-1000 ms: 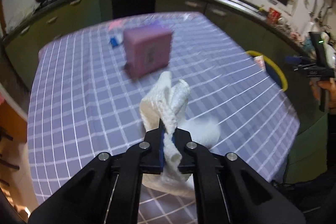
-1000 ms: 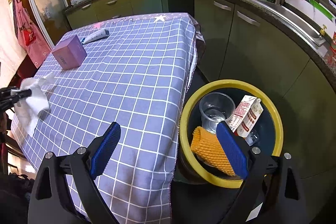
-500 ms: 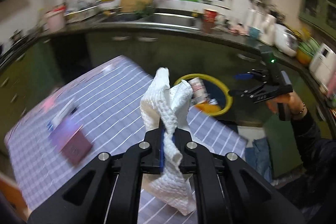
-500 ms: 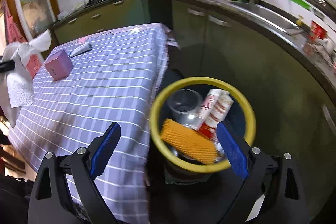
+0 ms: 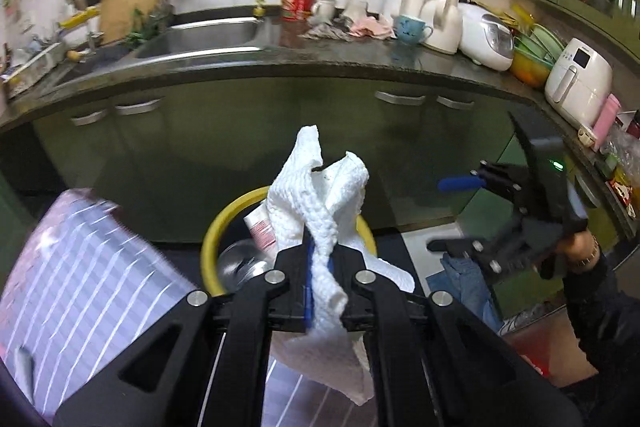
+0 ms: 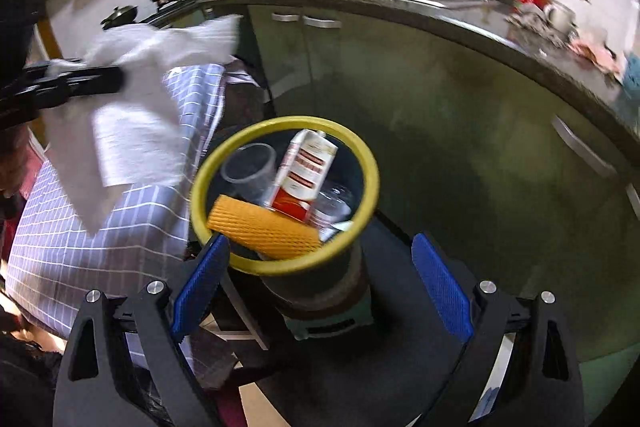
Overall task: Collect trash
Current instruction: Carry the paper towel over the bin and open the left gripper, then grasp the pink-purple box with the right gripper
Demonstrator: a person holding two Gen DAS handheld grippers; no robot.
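My left gripper (image 5: pixel 320 267) is shut on a crumpled white paper towel (image 5: pixel 320 203) and holds it in the air near the yellow-rimmed trash bin (image 5: pixel 224 223). In the right wrist view the towel (image 6: pixel 132 115) hangs to the left of the bin (image 6: pixel 360 151), over the table's edge. The bin holds a clear cup (image 6: pixel 248 171), a red and white carton (image 6: pixel 304 171) and an orange foam net (image 6: pixel 264 227). My right gripper (image 6: pixel 320 283) is open and empty, just in front of the bin; it also shows in the left wrist view (image 5: pixel 460 211).
The table with a purple checked cloth (image 6: pixel 100 243) stands left of the bin. Green cabinets (image 5: pixel 240 131) and a dark counter with a sink (image 5: pixel 200 35), mugs and appliances run behind. The bin stands on a green base (image 6: pixel 332 315).
My left gripper has swung with the towel from over the table toward the bin. The right gripper has moved closer to the bin and stays open.
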